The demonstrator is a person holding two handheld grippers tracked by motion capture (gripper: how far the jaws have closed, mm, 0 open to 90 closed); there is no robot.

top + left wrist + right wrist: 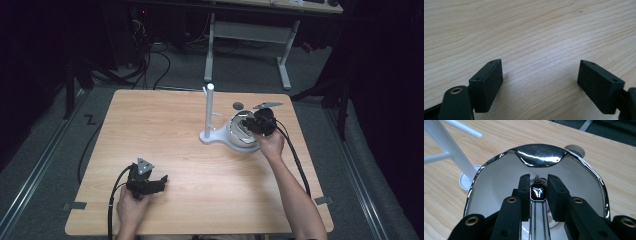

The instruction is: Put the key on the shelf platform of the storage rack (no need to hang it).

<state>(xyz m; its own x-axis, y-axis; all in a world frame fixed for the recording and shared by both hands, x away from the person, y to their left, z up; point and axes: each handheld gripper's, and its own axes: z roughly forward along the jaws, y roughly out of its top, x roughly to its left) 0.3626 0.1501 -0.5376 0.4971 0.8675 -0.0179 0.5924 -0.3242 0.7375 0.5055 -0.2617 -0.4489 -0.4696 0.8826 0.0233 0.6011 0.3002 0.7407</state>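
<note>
Sitting between right fingers: handle.

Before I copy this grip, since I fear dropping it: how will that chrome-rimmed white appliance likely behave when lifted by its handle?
The white appliance looks rigid. Its polished chrome rim and glossy handle suggest a slippery surface. The right gripper is shut on the narrow handle alone, so the wider body might swing or tilt.

Small dark disc on wooden table
</note>
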